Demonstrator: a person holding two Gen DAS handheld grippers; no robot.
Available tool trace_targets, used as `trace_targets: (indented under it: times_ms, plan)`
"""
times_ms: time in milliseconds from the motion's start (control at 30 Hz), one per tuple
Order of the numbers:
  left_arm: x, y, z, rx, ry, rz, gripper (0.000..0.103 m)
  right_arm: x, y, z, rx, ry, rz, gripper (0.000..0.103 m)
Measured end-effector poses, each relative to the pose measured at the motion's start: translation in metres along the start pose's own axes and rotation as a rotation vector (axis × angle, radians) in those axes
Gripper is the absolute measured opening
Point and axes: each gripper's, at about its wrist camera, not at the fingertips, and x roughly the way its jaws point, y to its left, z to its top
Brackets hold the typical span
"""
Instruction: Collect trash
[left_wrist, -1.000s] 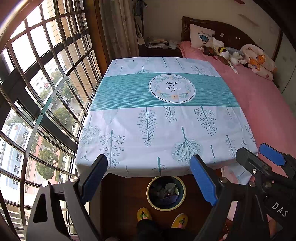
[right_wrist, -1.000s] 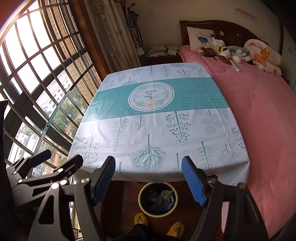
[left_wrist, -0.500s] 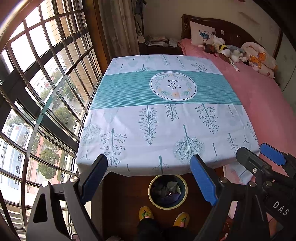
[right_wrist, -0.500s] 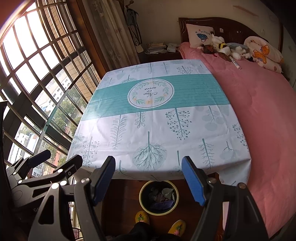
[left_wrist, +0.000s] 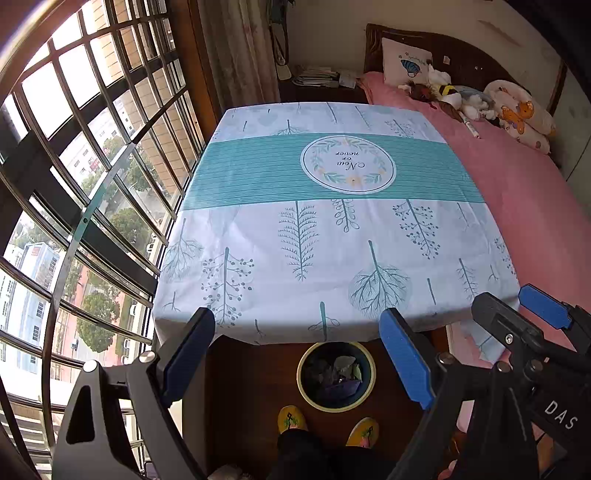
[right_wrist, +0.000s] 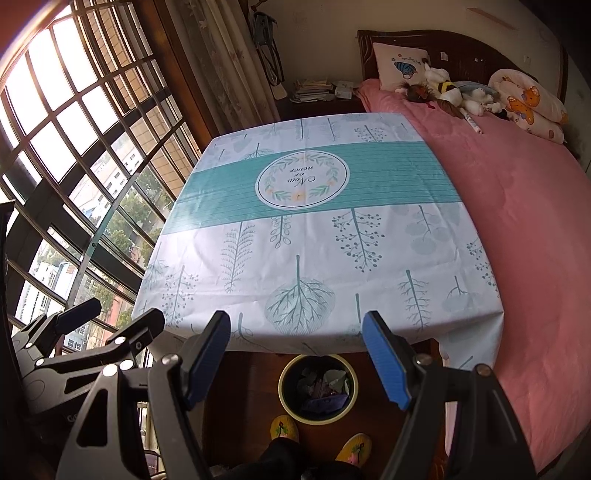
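**Two open grippers, one full bin, a table with nothing left on it**

Both of my tools are released and hold nothing: the left gripper (left_wrist: 297, 350) and the right gripper (right_wrist: 295, 354) hang side by side with their blue pads spread wide and only air between them. Just below and ahead of both sets of fingers stands the trash bin (left_wrist: 364, 373), on the dark floor under the near edge of the table, with crumpled trash (left_wrist: 338, 376) lying inside it. Beyond my fingers the patterned tablecloth (left_wrist: 325, 240) shows no litter that I can see, so I judge the collecting is nearly or fully done.

To finish well, I would sweep both cameras slowly over the cloth, the floor beside my slippers (left_wrist: 291, 419) and the pink bed (left_wrist: 524, 192) to my right before calling it clean. The toys and the pen by the pillows are not trash; I would leave them.
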Motion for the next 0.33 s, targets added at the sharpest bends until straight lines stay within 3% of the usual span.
trace_targets:
  times_ms: [333]
  plan:
    - [0.0008, -0.0014, -0.0023, 0.0, 0.013, 0.005, 0.09, 0.0003, -0.0007, -0.0047, -0.002, 0.01, 0.004, 0.074]
